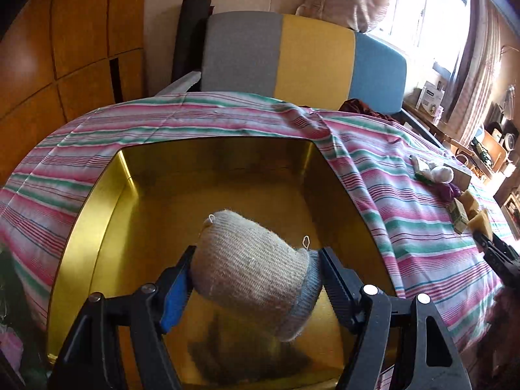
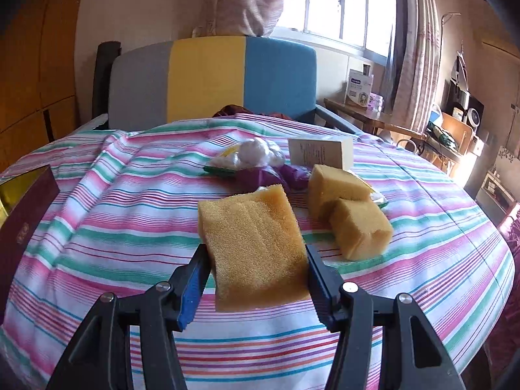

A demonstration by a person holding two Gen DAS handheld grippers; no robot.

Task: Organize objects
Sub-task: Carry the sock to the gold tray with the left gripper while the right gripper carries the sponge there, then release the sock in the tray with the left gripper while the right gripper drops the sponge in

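My left gripper [image 1: 256, 266] is shut on a rolled beige knitted sock [image 1: 250, 269] with a grey cuff, held in the air over the open gold-lined box [image 1: 97, 214]. My right gripper [image 2: 255, 260] is shut on a yellow sponge [image 2: 253, 243], lifted just above the striped bedsheet [image 2: 113, 227]. Two more yellow sponges [image 2: 351, 214] lie to its right. Behind them sit a bag of white cotton balls [image 2: 253, 154], a purple wrapper [image 2: 286, 175] and a cream carton [image 2: 321, 154]. The box shows at the left edge of the right wrist view as a maroon wall [image 2: 22, 227].
A grey, yellow and blue headboard [image 2: 211, 78] stands behind the bed. A wooden wardrobe [image 1: 48, 48] is at the left. A side table with boxes [image 2: 360, 94], a curtain and cluttered shelves are at the right by the window.
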